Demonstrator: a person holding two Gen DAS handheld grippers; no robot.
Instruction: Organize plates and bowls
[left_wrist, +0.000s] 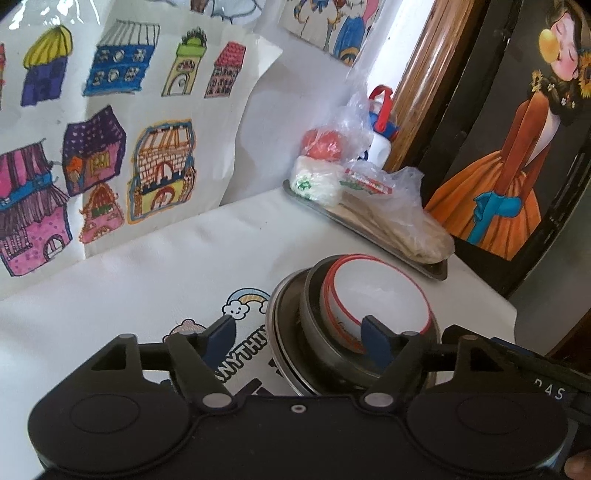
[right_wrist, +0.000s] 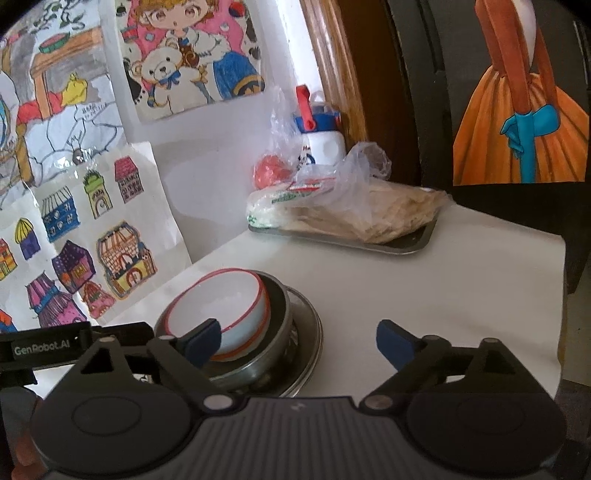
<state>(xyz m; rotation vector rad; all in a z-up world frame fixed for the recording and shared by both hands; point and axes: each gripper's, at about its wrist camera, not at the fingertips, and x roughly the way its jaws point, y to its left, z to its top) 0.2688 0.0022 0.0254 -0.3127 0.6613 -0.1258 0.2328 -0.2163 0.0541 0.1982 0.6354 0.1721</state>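
Left gripper (left_wrist: 299, 338): fingers wide, empty.
Right gripper (right_wrist: 295, 343): fingers wide, empty.
Red-rimmed bowl (left_wrist: 380, 299): nested in steel bowl (left_wrist: 314, 332), beyond right fingertip.

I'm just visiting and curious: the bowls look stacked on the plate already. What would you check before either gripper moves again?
1. White bowl nested in the metal bowl: not ok, it sits tilted.
2. Metal bowl on the steel plate: ok.
3. Left gripper open and empty: ok.
4. Right gripper open and empty: ok.
5. Stack apart from the tray: ok.
6. Whether a fingertip still touches the white bowl: cannot tell.
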